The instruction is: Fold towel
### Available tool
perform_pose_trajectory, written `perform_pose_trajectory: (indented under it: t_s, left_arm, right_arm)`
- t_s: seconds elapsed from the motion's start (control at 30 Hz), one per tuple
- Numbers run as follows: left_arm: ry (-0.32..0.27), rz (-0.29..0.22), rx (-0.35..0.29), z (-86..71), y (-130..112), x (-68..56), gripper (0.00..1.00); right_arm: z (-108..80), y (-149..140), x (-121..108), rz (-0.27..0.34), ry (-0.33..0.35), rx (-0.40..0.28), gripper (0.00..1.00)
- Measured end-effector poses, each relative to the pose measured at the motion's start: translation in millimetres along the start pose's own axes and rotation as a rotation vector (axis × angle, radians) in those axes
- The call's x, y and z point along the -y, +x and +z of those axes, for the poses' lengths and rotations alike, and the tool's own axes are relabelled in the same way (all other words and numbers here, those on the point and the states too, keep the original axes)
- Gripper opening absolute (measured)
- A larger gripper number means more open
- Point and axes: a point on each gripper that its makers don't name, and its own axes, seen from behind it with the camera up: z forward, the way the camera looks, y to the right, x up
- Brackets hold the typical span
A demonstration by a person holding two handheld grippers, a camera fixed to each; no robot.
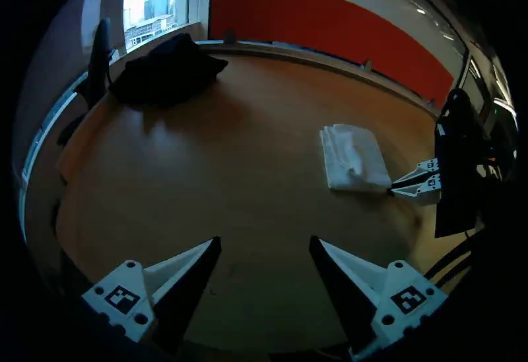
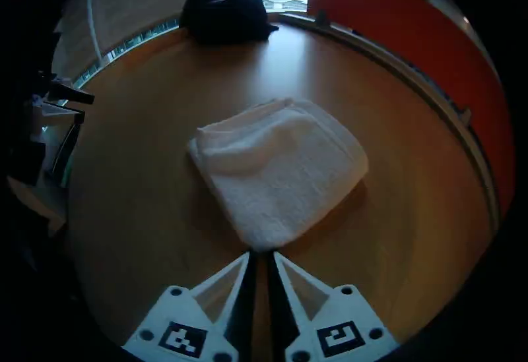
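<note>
A white towel (image 1: 353, 156) lies folded into a thick rectangle on the round wooden table (image 1: 251, 164). In the left gripper view my left gripper (image 1: 264, 240) is open and holds nothing, well short of the towel and to its left. My right gripper (image 1: 394, 189) shows at the right of that view, its tips at the towel's near right corner. In the right gripper view the towel (image 2: 280, 167) lies just ahead of my right gripper (image 2: 262, 254). Its fingers are shut with a thin gap and hold nothing, their tips just short of the towel's edge.
A black bag (image 1: 165, 68) sits at the far side of the table near the window (image 1: 152, 2), and appears as a black bag (image 2: 228, 16) in the right gripper view. An orange wall panel (image 1: 330, 26) runs behind the table's far rim. Bare wood (image 2: 409, 184) surrounds the towel.
</note>
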Motion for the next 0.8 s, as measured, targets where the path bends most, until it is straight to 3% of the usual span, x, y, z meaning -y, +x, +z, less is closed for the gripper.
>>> perform_pose_trajectory:
  t_s: [0.4, 0.57, 0.8]
  left_arm:
    - [-0.012, 0.004, -0.002, 0.6, -0.7, -3.0, 1.0]
    - [-0.016, 0.004, -0.007, 0.9, 0.6, -3.3, 1.0]
    - [-0.02, 0.012, -0.026, -0.3, 8.3, -2.9, 0.99]
  right_arm:
    - [-9.5, 11.0, -2.0, -0.011, -0.013, -0.031, 0.04]
    - [-23.5, 33.8, -7.5, -0.033, -0.032, -0.067, 0.04]
    - [-43.4, 86.6, -21.4, -0.067, -0.055, -0.139, 0.04]
